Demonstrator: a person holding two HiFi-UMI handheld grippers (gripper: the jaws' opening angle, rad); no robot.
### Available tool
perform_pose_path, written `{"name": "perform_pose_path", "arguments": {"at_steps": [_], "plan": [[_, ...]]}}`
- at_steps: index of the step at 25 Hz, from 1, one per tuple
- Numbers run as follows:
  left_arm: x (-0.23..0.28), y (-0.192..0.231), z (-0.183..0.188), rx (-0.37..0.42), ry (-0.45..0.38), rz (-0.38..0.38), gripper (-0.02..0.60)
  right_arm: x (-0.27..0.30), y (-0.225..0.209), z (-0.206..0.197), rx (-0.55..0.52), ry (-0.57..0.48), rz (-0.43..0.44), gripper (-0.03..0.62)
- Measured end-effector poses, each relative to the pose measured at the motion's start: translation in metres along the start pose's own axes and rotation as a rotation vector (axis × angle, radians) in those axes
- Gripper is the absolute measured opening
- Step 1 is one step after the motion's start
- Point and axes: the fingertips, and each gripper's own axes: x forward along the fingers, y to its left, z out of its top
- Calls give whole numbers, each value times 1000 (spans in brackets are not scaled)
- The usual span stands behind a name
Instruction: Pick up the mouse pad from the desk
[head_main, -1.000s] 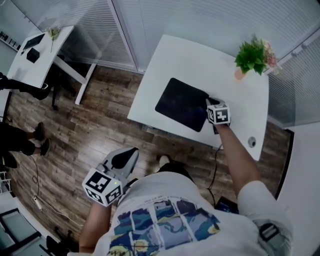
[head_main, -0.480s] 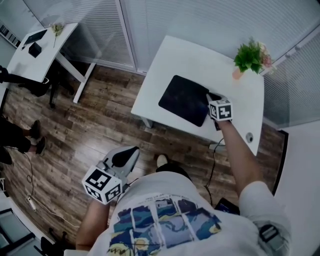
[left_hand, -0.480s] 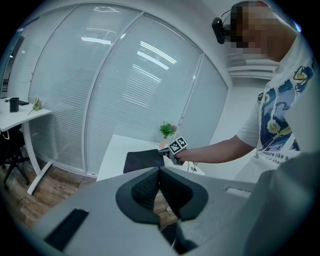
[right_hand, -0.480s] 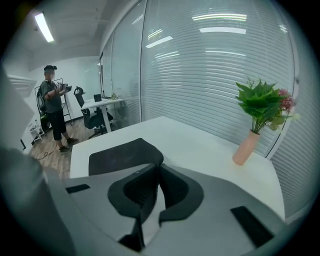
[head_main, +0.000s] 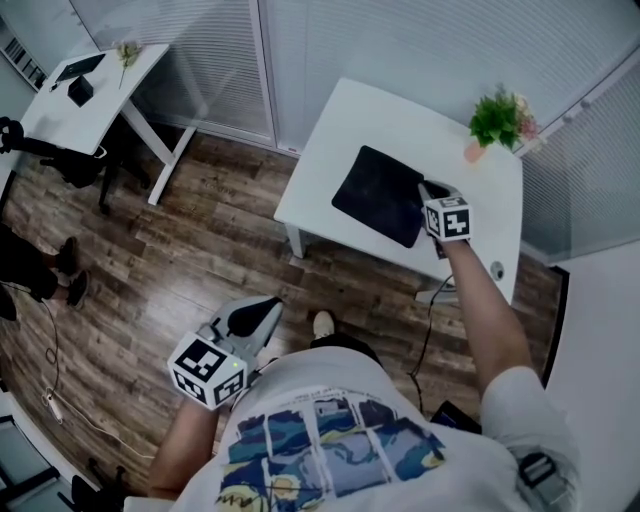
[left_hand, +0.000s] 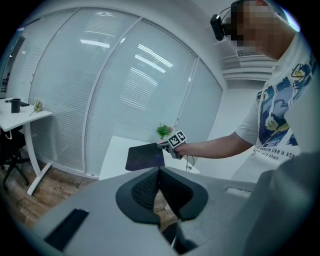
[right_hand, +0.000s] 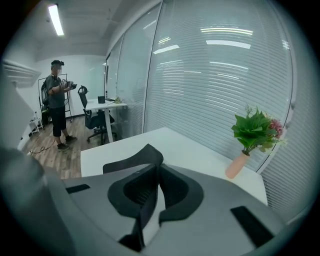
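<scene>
The black mouse pad (head_main: 380, 195) hangs tilted above the white desk (head_main: 350, 115), pinched at its right edge. My right gripper (head_main: 426, 191) is shut on that edge. In the right gripper view the pad (right_hand: 131, 161) curls up to the left of the closed pads, between which the right gripper (right_hand: 156, 169) holds its rim. The left gripper view shows the pad (left_hand: 145, 156) lifted clear of the desk (left_hand: 116, 149). My left gripper (head_main: 262, 308) is shut and empty, held low beside my body over the wooden floor, its pads (left_hand: 150, 186) pressed together.
A potted plant (head_main: 497, 120) in a pink vase stands at the desk's far right corner. A second white desk (head_main: 85, 95) with small items is at the back left. Another person (right_hand: 57, 105) stands far off beside a chair. Slatted glass walls run behind both desks.
My right gripper has risen with the mouse pad, which has come up off the desk and now tilts in the air. The left gripper has shifted only slightly.
</scene>
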Motion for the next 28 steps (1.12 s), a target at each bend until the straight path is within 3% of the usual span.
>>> {"name": "perform_pose_path", "arguments": {"at_steps": [10,19,28], "plan": [[-44,-18,-25,23,-16,-31,3,-51,25,43,-10,-42,-17,26],[-94,-21,-40,-3,-66,-30,3,-101,47,77,-53,-78,-36,26],[-135,-34,-61,10,-103,-49,3,-157,74,94,-77,-104,-45,25]]}}
